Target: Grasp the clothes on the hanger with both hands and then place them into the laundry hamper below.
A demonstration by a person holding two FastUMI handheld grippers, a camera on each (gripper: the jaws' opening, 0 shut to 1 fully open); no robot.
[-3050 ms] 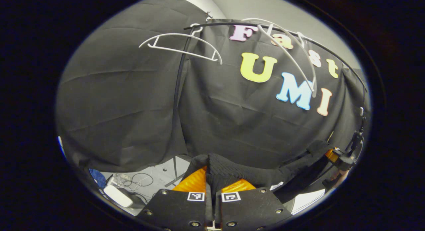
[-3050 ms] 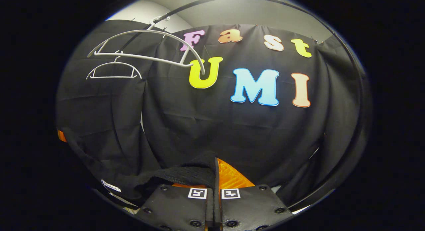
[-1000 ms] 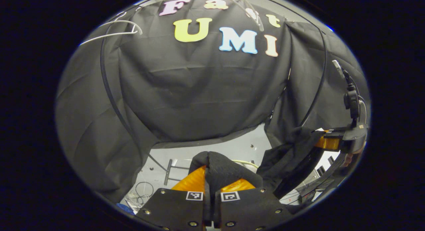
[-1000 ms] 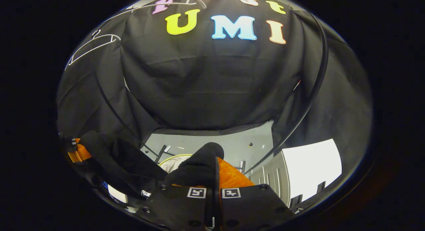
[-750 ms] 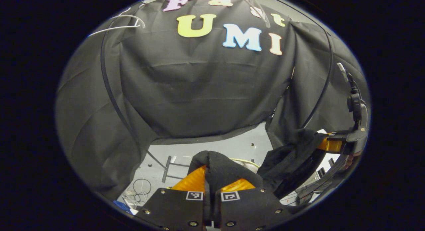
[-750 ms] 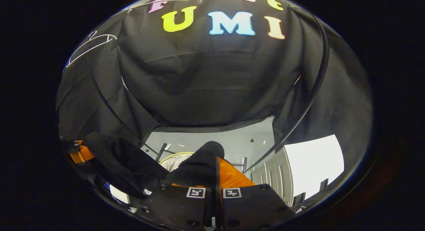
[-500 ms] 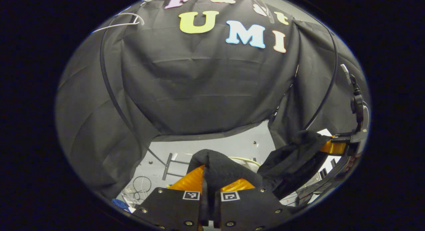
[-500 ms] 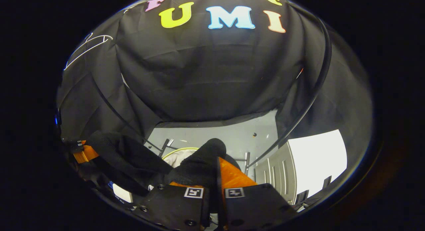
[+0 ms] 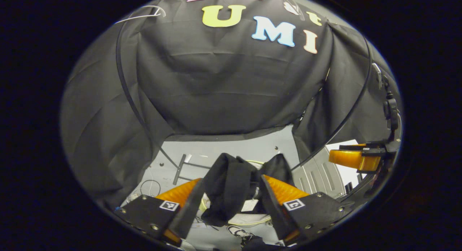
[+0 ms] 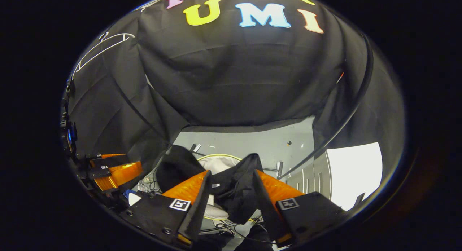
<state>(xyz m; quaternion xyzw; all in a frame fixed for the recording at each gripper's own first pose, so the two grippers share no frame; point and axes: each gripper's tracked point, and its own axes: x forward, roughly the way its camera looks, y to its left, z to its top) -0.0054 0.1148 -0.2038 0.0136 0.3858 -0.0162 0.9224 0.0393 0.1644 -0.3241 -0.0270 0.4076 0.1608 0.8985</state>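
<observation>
The black garment [image 9: 227,197] hangs loose between the spread orange fingers [image 9: 180,189] of my left gripper [image 9: 231,179], which is open. In the right gripper view the same garment [image 10: 238,200] droops between the parted fingers [image 10: 276,188] of my right gripper [image 10: 231,172], also open. Neither pair of fingers presses on the cloth. Beneath it is the white laundry hamper [image 10: 220,155] with a yellow rim, its rim [image 9: 257,162] peeking out behind the cloth. The right gripper [image 9: 352,159] shows at the far right, the left gripper [image 10: 115,171] at the far left. Two bare white hangers [image 10: 103,51] hang high up.
The black rack pole [image 9: 124,85] curves down to a grey floor [image 9: 231,153]. Loose cables [image 9: 148,186] lie on the floor at the left. A white cabinet [image 10: 353,171] stands on the right. A shoe [image 9: 238,231] is at the bottom edge.
Both grippers came down from hanger height with the garment, then both opened within the last half second. The cloth has slipped out of the grip and sags toward the hamper.
</observation>
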